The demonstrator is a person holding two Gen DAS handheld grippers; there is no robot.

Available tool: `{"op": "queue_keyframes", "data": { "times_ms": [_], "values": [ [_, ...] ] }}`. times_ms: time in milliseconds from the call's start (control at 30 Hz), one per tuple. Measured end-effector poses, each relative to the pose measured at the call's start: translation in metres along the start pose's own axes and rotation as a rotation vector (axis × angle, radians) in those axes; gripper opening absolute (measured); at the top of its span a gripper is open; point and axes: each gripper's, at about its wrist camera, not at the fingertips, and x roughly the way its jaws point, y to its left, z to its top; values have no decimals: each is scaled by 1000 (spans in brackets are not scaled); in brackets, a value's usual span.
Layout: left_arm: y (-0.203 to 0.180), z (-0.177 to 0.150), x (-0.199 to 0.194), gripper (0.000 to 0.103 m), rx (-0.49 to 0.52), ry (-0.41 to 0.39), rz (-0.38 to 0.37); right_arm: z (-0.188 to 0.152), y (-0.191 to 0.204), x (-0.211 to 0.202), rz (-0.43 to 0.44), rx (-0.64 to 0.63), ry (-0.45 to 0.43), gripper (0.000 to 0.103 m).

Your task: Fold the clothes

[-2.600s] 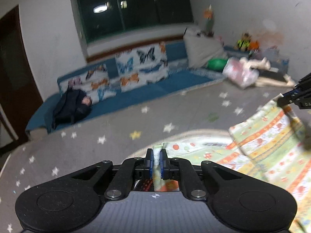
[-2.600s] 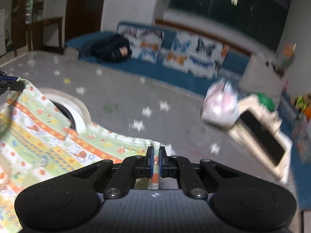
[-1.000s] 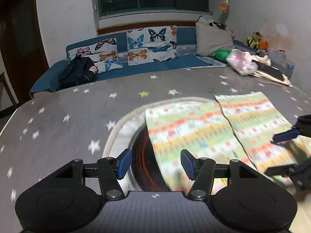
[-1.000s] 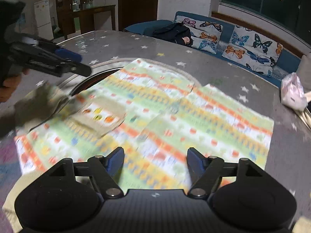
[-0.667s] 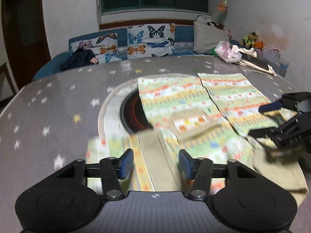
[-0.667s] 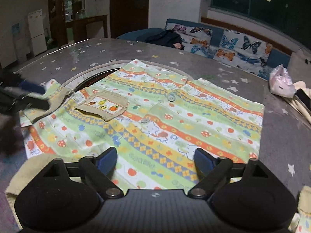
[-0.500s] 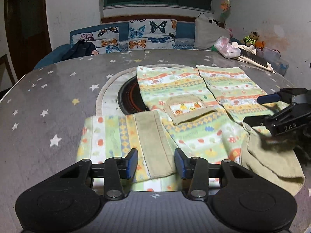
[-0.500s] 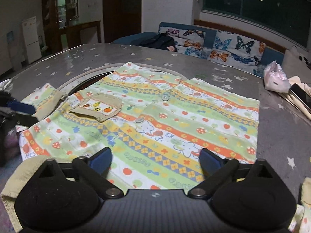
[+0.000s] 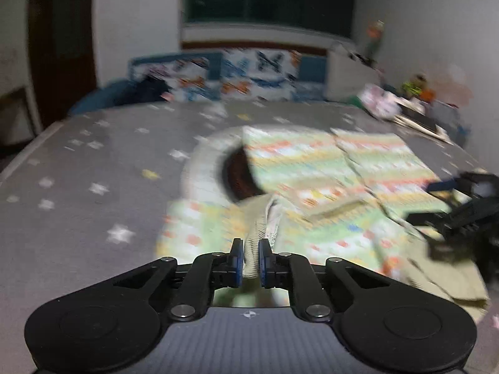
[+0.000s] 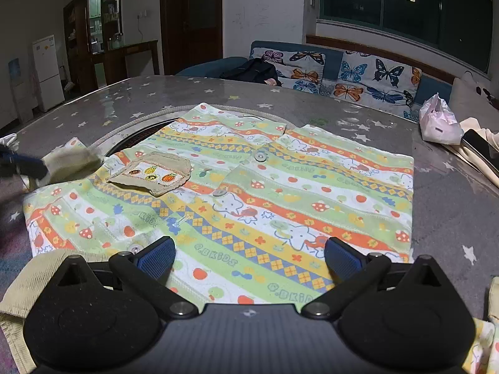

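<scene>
a: left gripper (image 9: 248, 263) state?

b: blue pads pinched nearly together on the ribbed beige cuff (image 9: 253, 255) of the shirt's sleeve, fabric bunched up between them. left view is motion-blurred, so not much detail there.

a: right?

b: right gripper (image 10: 249, 257) spread wide, nothing between the pads, hovering over the near hem of the shirt (image 10: 249, 193). blue pads look ridged, rubbery.

a: shirt itself?

b: child's button-front top, lying flat and face up on the table (image 10: 443, 212), front panels closed. soft knit look. horizontal bands of pale green, white, orange and yellow, with diamond rows, mushrooms, apples and little elephants, "q.b kids" lettering repeated. two round buttons visible down the middle. beige ribbed chest pocket (image 10: 151, 173) with three embroidered fruits, its lower edge curling up. beige ribbed collar (image 10: 18, 286) at the near left corner in the right view. sleeve on the shirt's left side is lifted off the table at the left gripper.

a: under it?

b: grey glossy tablecloth printed with white and yellow stars. a round ring with a dark centre (image 10: 140, 134) sits in the table; the shirt's far left part lies over it.

a: beyond?

b: pink-white plastic bag (image 10: 438, 123) on the far right of the table. behind the table, a blue sofa with butterfly cushions (image 10: 371, 78) and a dark bag (image 10: 252, 70) on it. dark window above, white fridge (image 10: 46, 71) far left.
</scene>
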Motion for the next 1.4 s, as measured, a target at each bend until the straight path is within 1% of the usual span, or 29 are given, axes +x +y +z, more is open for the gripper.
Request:
{"op": "queue_keyframes", "data": {
  "times_ms": [167, 300, 367, 433, 533, 600, 667, 733, 800, 900, 967, 1033, 1133, 1200, 1233, 1267, 1333, 1367, 1400],
  "values": [
    [45, 9, -20, 10, -72, -66, 144, 0, 1, 0, -1, 0, 0, 103],
    [84, 9, -25, 9, -131, -73, 256, 0, 1, 0, -1, 0, 0, 103],
    [101, 7, -22, 9, -165, -61, 300, 0, 0, 0, -1, 0, 0, 103],
    [112, 1, -17, 9, -192, -43, 319, 0, 1, 1, -1, 0, 1, 103],
    [118, -6, -6, 9, -208, -7, 338, 2, 1, 1, -3, -5, 13, 103],
    [118, -7, 0, 9, -202, 5, 346, 5, 2, 0, 5, -5, 42, 103],
    [118, -6, 3, 9, -199, 8, 349, 7, 4, -5, 20, -9, 51, 103],
    [118, -5, 5, 9, -188, 8, 358, 5, 9, -11, 29, -26, 44, 103],
    [119, -6, 8, 9, -187, 21, 364, 1, 15, -13, 39, -61, 61, 103],
    [122, -8, 13, 10, -192, 47, 367, -4, 19, -21, 23, -93, 41, 103],
    [122, -9, 13, 13, -182, 45, 373, -4, 22, -29, 32, -108, 22, 103],
    [123, -8, 11, 16, -192, 47, 372, -5, 26, -38, 42, -124, 3, 103],
    [123, -5, 9, 26, -203, 45, 397, -13, 32, -35, 40, -165, 43, 103],
    [122, -2, 5, 33, -214, 43, 401, -13, 29, -39, 51, -138, 42, 103],
    [121, -1, 2, 40, -217, 39, 405, -12, 27, -43, 55, -124, 37, 103],
    [120, 1, -1, 44, -216, 32, 412, -12, 24, -46, 59, -111, 32, 103],
    [118, 5, -7, 47, -216, 14, 420, -11, 9, -57, 19, -72, 17, 101],
    [117, 7, -10, 50, -217, 3, 423, -10, 1, -62, -1, -53, 9, 98],
    [115, 9, -13, 51, -219, -6, 422, -10, -6, -67, -21, -34, 1, 97]
  ]
}}
